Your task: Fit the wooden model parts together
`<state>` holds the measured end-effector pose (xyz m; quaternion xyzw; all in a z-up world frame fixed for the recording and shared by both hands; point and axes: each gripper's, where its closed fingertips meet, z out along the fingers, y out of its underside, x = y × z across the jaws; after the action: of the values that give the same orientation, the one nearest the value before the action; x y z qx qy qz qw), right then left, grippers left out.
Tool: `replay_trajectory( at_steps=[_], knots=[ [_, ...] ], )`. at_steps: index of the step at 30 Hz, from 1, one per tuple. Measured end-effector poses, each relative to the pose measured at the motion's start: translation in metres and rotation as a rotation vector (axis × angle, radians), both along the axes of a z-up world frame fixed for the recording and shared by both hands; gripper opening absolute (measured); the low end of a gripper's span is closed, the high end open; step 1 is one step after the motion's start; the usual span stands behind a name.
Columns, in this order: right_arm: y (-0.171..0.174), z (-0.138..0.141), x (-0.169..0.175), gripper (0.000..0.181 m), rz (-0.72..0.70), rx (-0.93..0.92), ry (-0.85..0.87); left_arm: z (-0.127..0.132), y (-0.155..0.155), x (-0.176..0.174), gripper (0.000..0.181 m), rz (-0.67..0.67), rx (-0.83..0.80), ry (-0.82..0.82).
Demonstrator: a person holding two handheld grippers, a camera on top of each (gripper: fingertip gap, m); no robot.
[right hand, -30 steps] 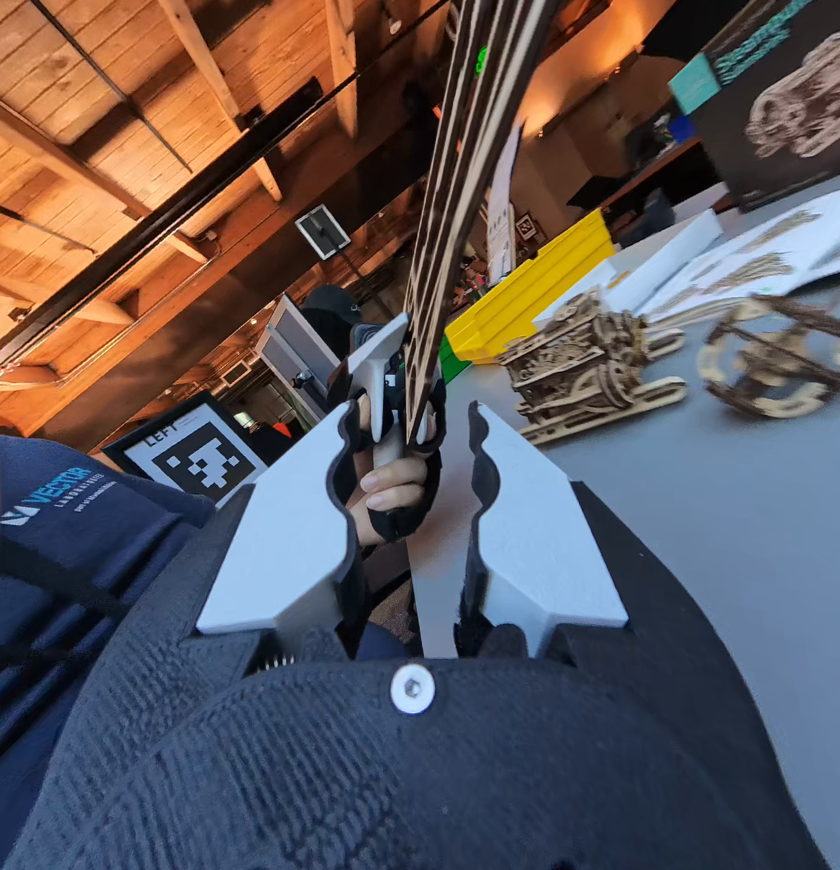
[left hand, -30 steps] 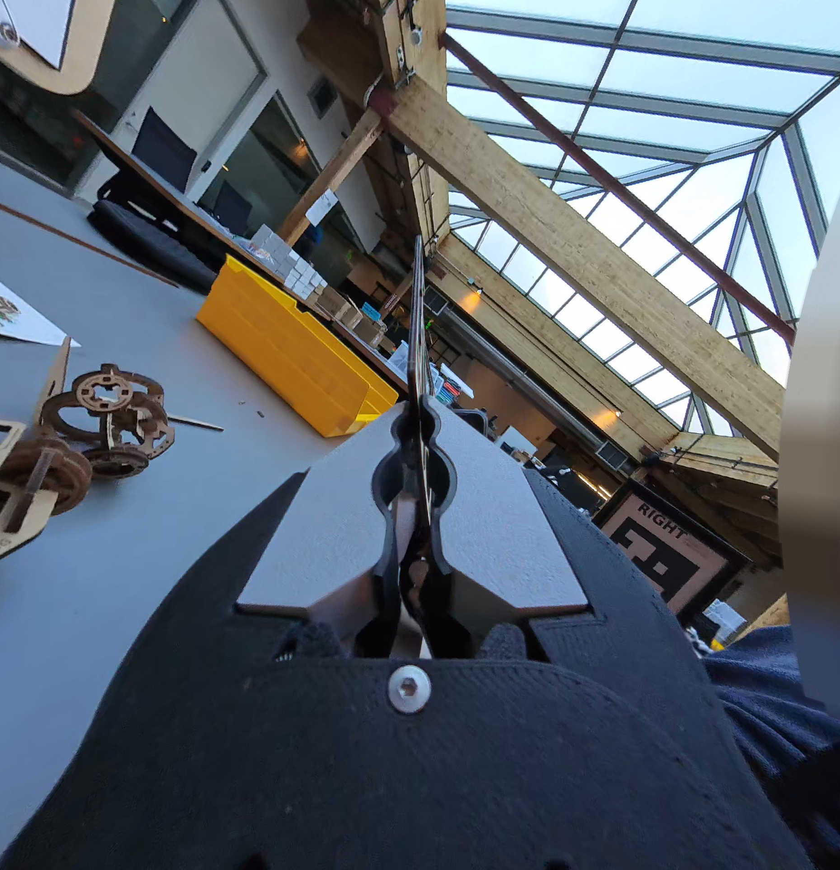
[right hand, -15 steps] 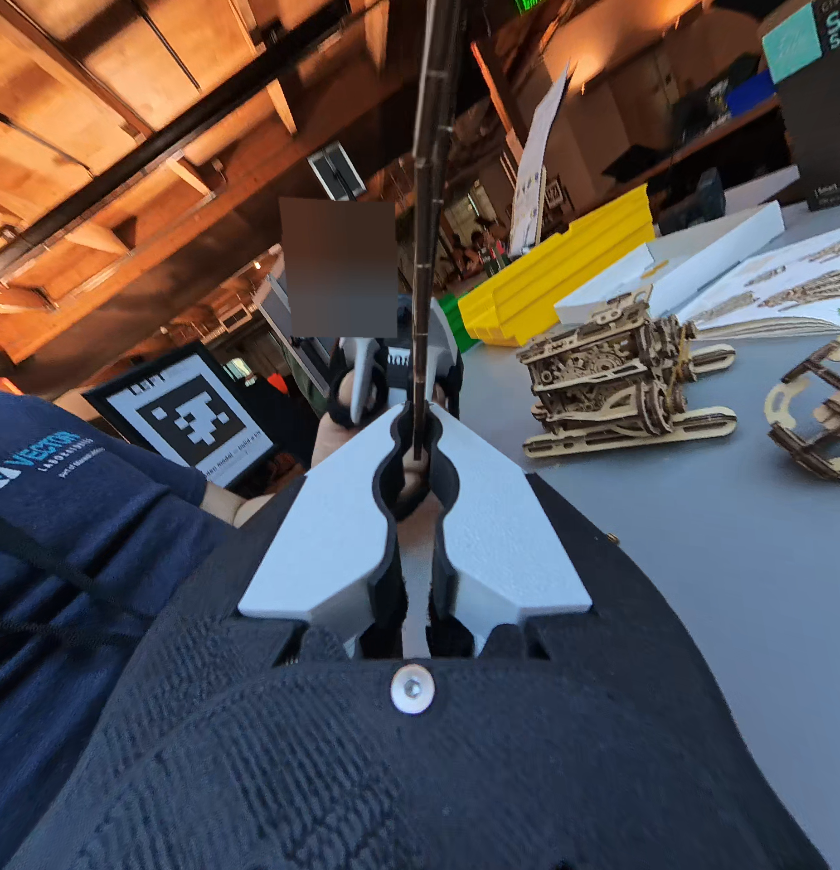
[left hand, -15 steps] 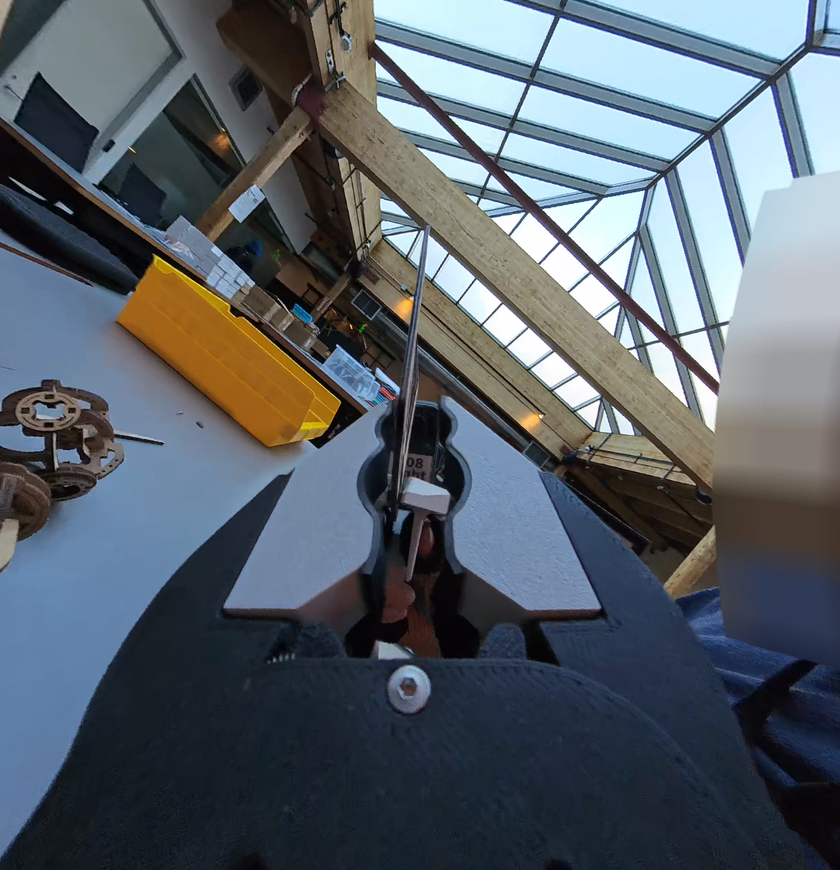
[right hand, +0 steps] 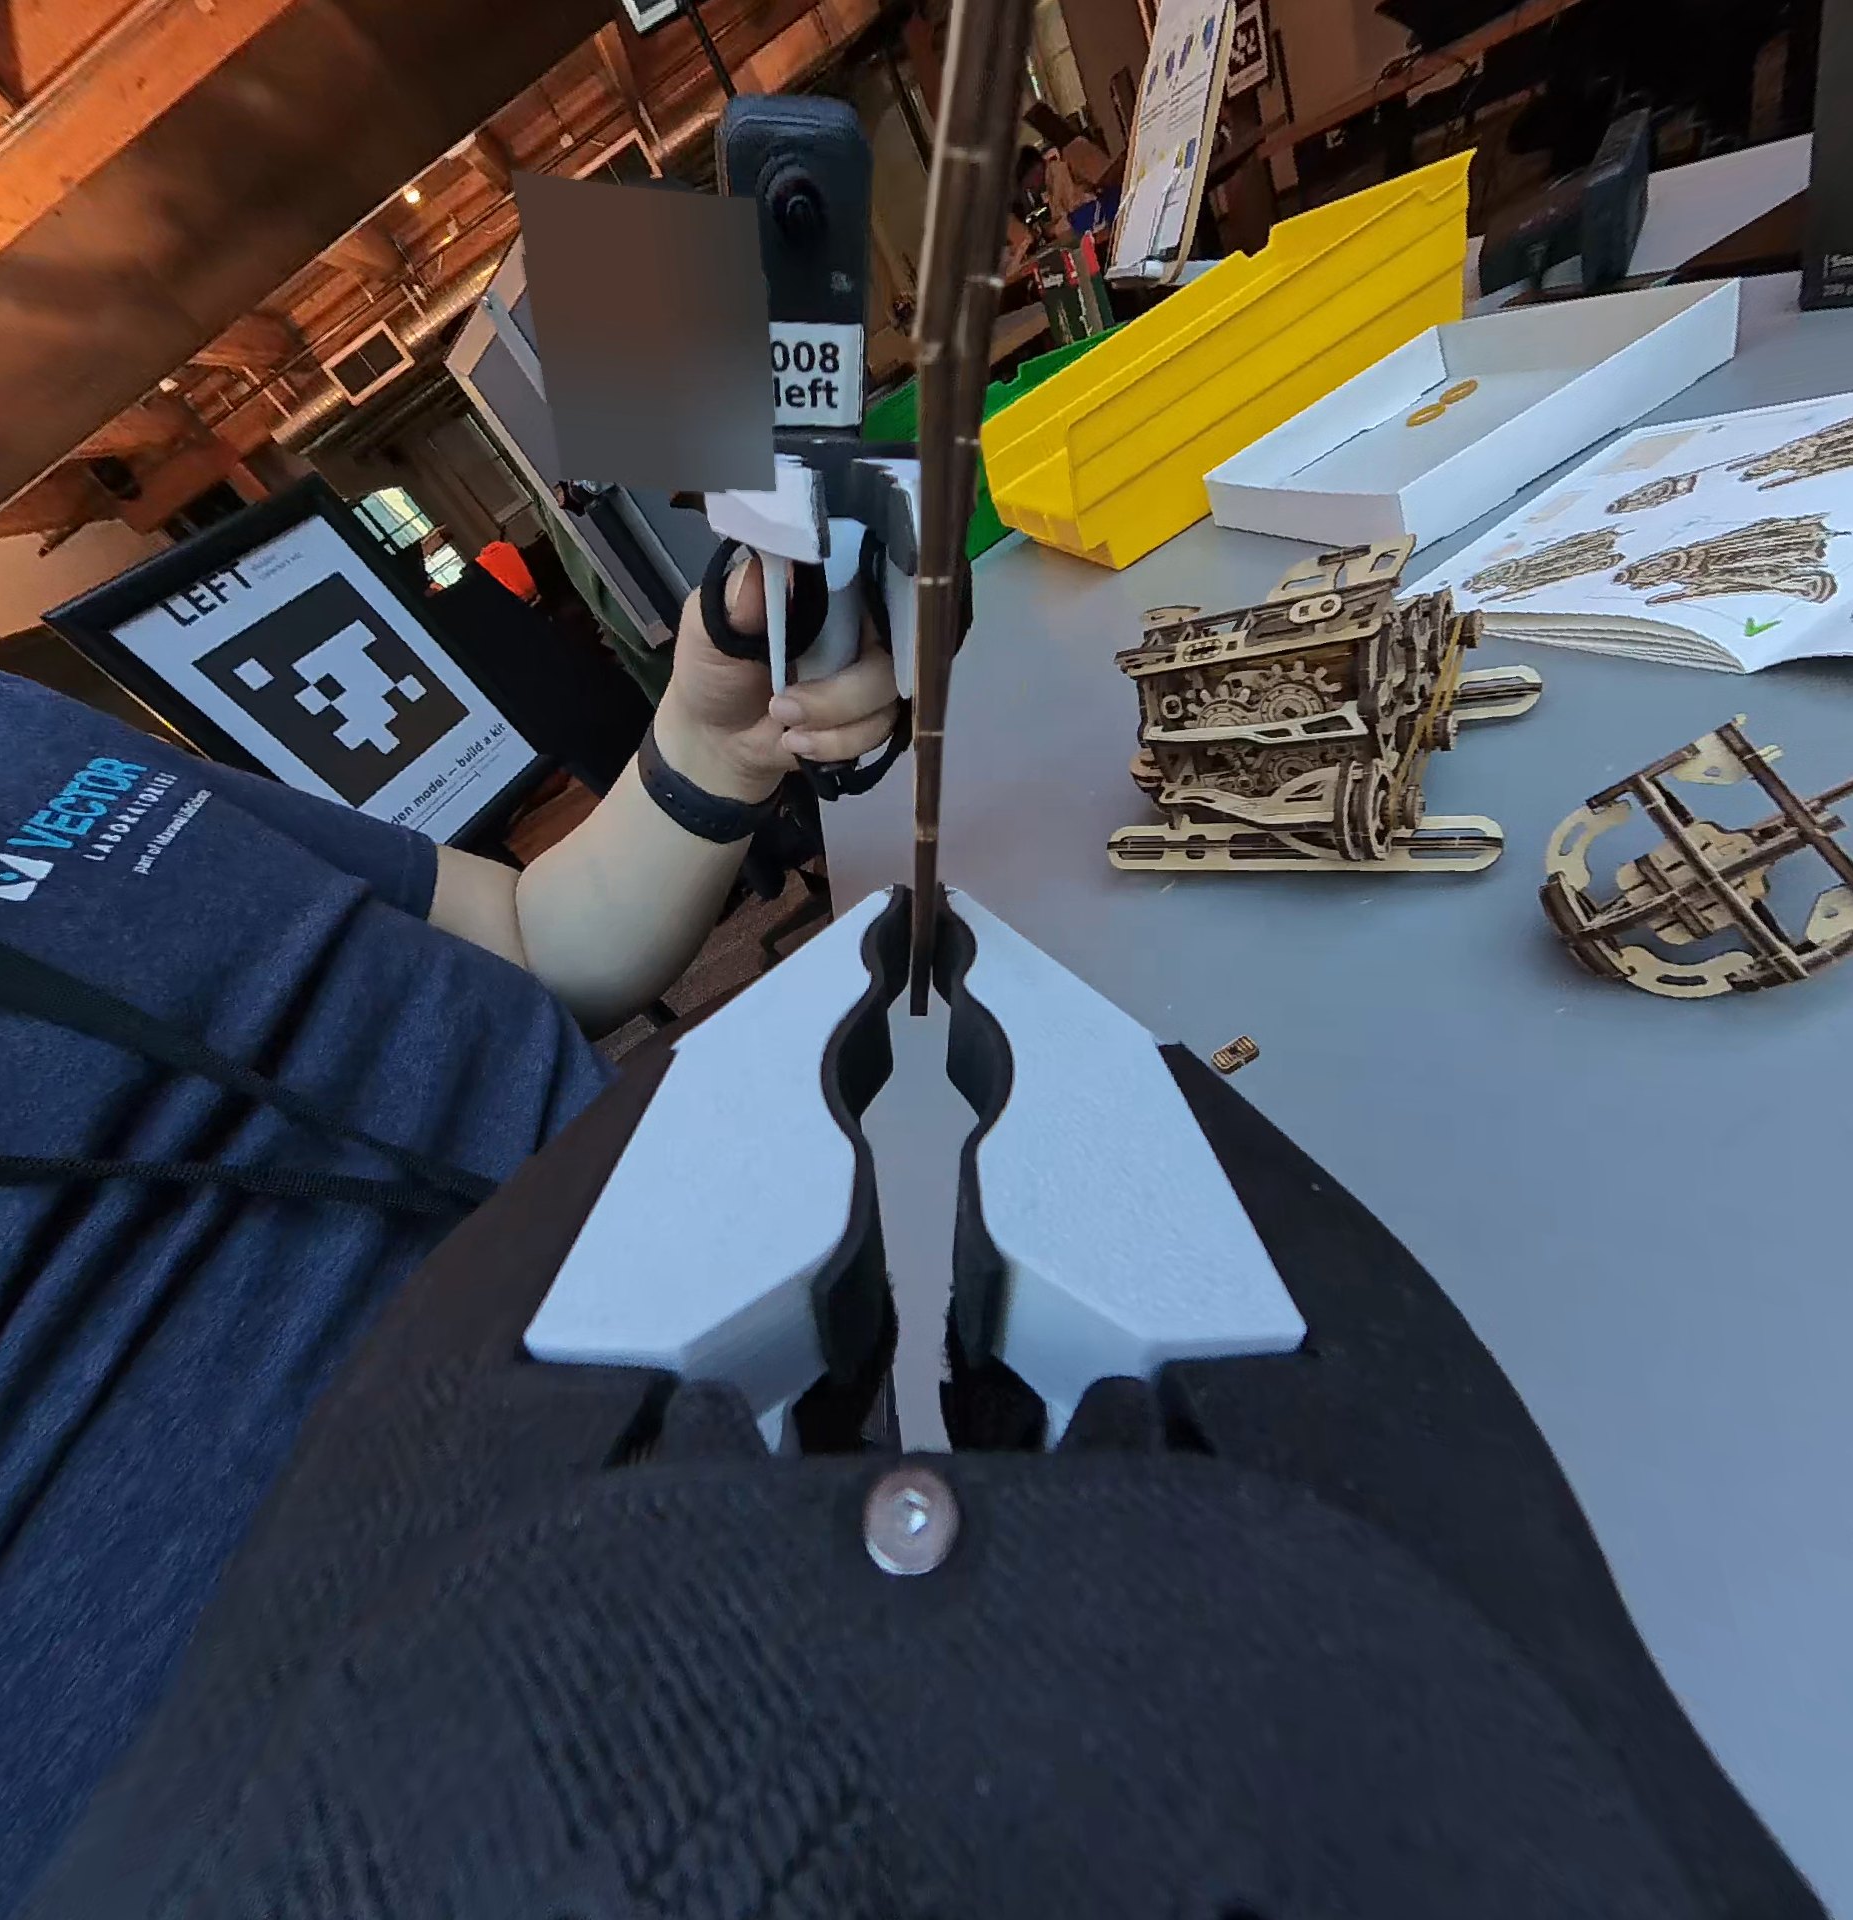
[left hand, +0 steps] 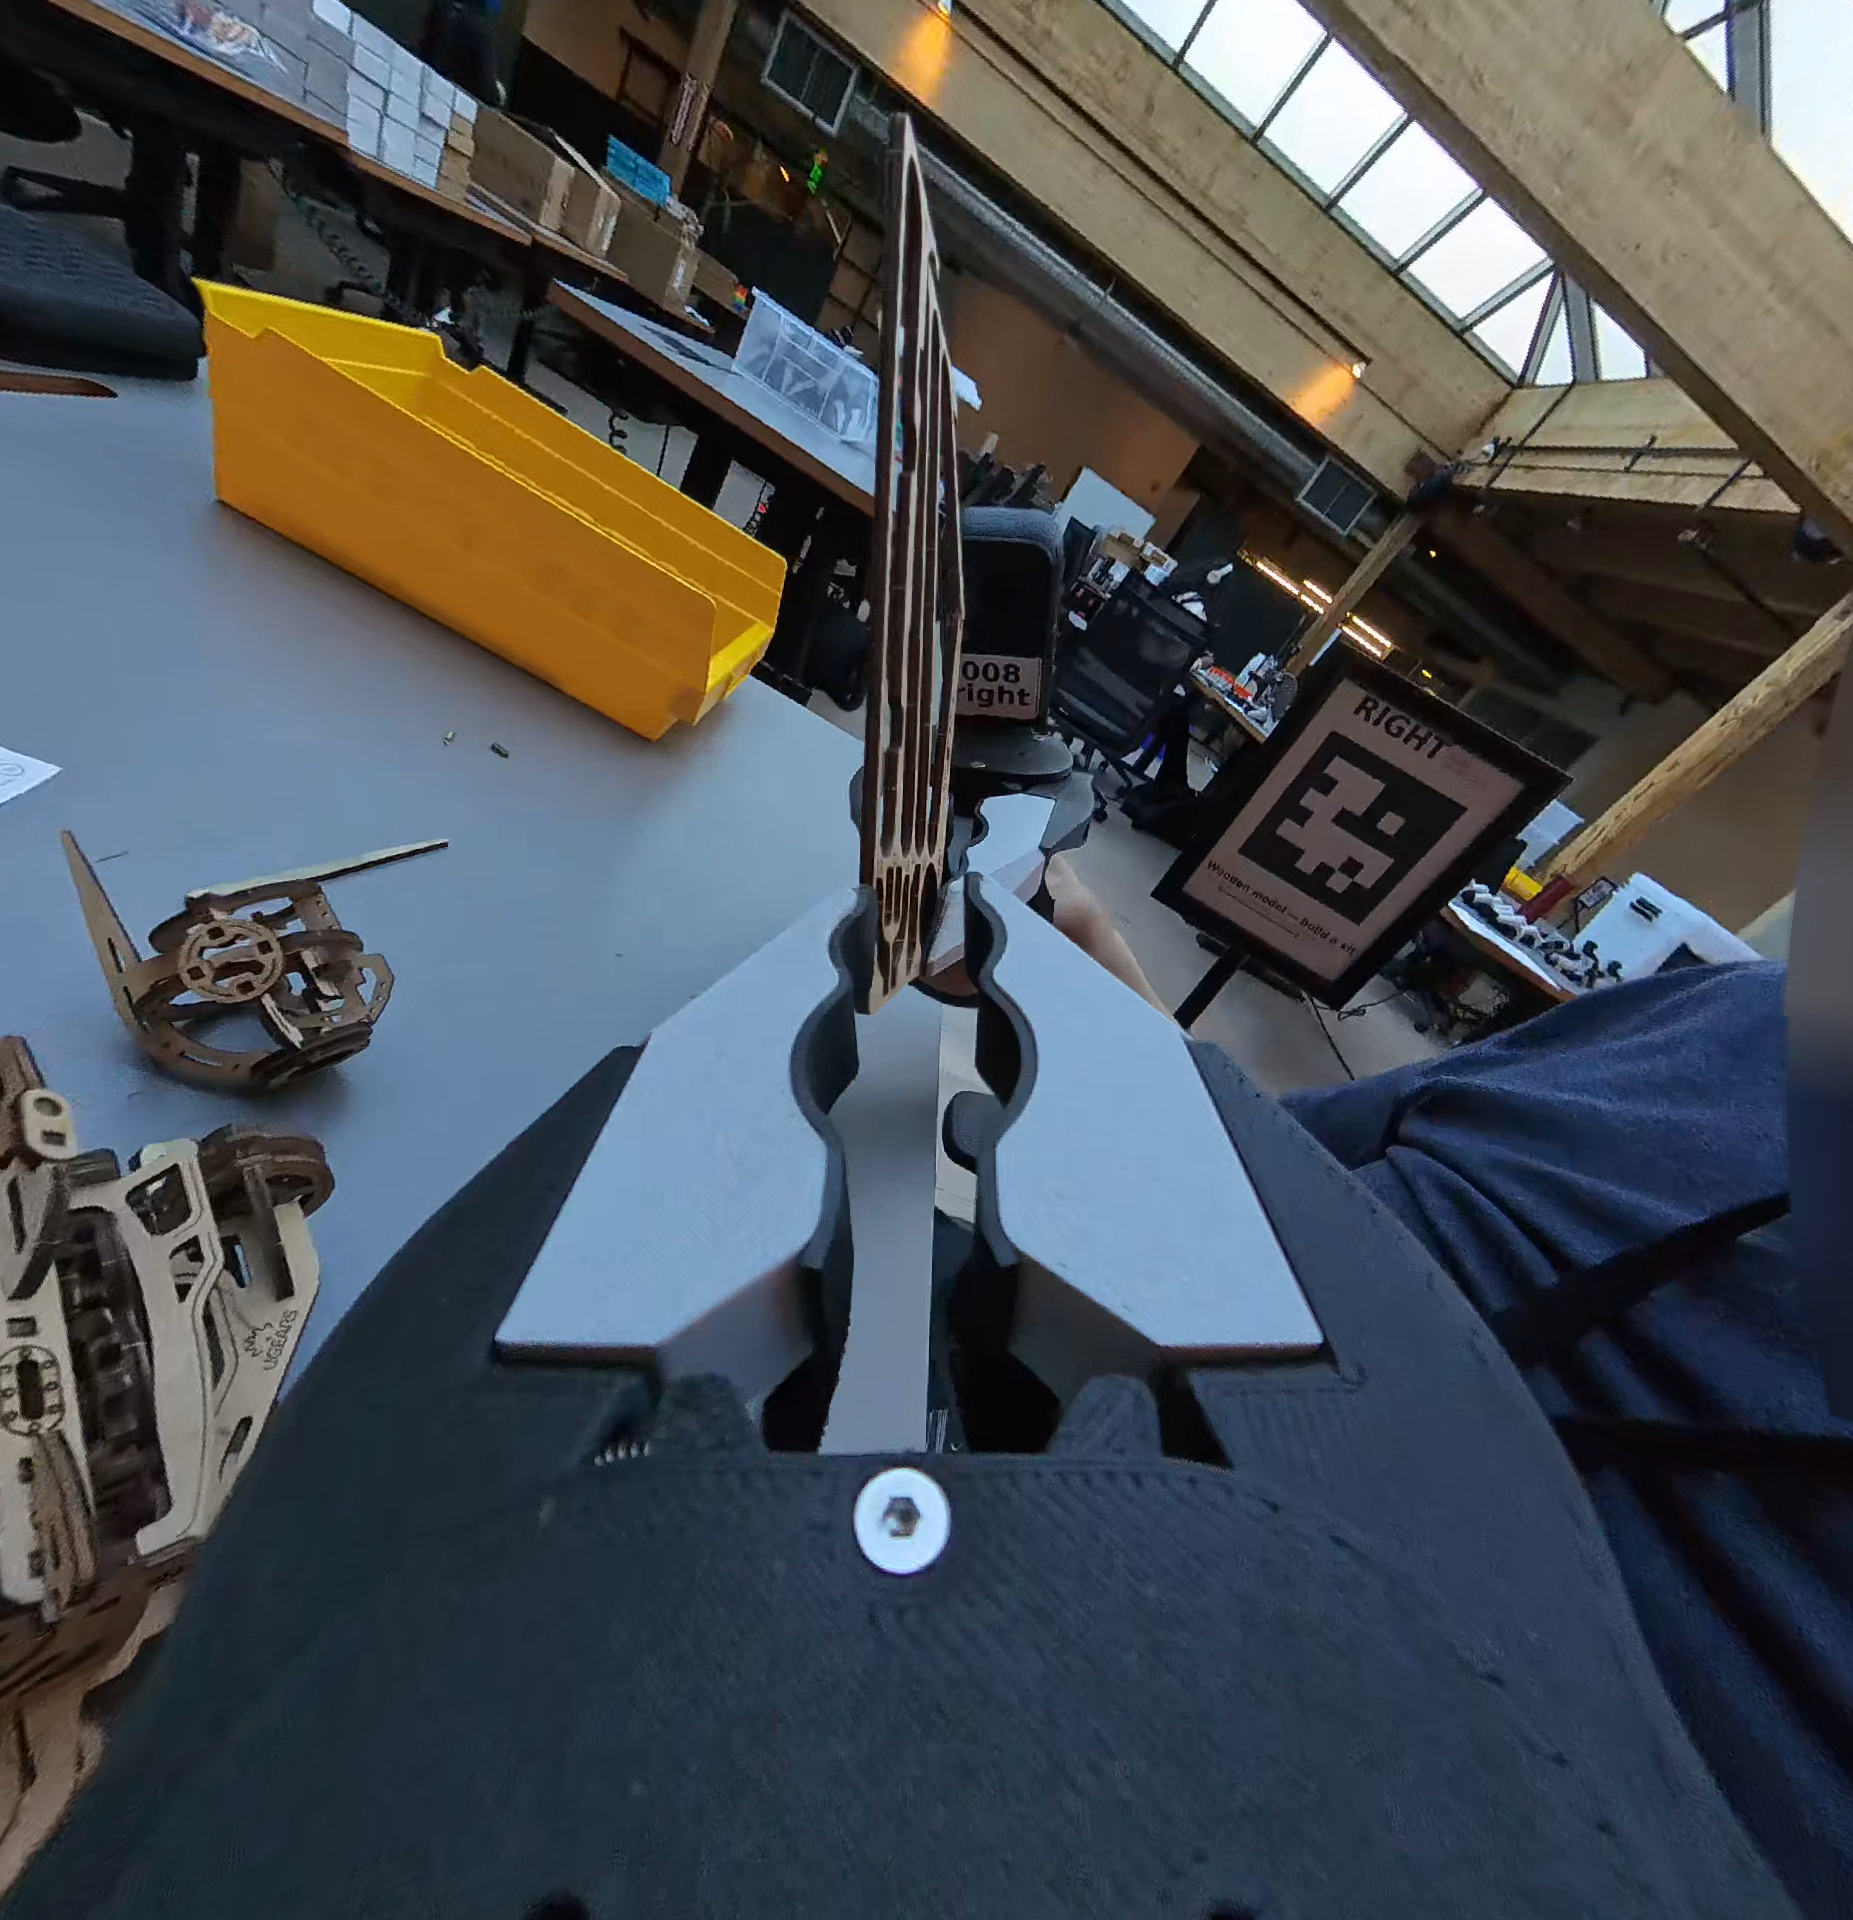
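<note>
Right hand-held gripper: the jaws are nearly closed, and the tips pinch the lower edge of a thin laser-cut wooden sheet. The sheet stands upright and edge-on, rising from frame centre to the top edge of the right wrist view.

Left hand-held gripper: the jaws stand apart with a clear gap between them. The same wooden sheet stands in the gap near the fingertips, just beside the left finger in the picture. Whether it touches that finger cannot be determined. The right finger is apart from the sheet.

In the right wrist view, the left hand-held gripper appears at upper centre, held in a person's hand, with its jaws beside the sheet.

Bench: a grey surface that carries the remaining items.
- An assembled wooden gear model on two runners stands at centre right of the right wrist view.
- A round, partly built wooden frame lies at the right edge, near the gear model but apart from it.
- An open instruction booklet lies in the upper right.
- A white tray lies beyond the booklet.
- A yellow bin stands beside the tray.
- A small loose wooden piece lies just right of the gripper.
</note>
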<state>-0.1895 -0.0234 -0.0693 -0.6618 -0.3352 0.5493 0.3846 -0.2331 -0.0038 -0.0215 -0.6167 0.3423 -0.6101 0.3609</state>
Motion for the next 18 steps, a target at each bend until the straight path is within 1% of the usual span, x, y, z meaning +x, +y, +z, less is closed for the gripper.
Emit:
replay_trajectory(
  at_steps=[4, 10, 14, 18],
  knots=[
    [-0.005, 0.001, 0.001, 0.001, 0.020, -0.006, 0.001, 0.007, -0.003, 0.005, 0.009, -0.025, 0.008, -0.010],
    [-0.007, 0.003, 0.004, 0.001, 0.019, 0.007, 0.007, 0.001, -0.007, 0.014, 0.010, -0.036, 0.028, 0.044],
    [-0.005, -0.006, 0.005, 0.001, 0.006, 0.007, -0.021, -0.006, -0.001, 0.015, 0.010, 0.012, 0.043, 0.078],
    [-0.004, -0.013, 0.006, 0.001, 0.007, -0.010, -0.028, -0.005, 0.006, 0.009, 0.014, 0.049, 0.035, 0.054]
  ],
)
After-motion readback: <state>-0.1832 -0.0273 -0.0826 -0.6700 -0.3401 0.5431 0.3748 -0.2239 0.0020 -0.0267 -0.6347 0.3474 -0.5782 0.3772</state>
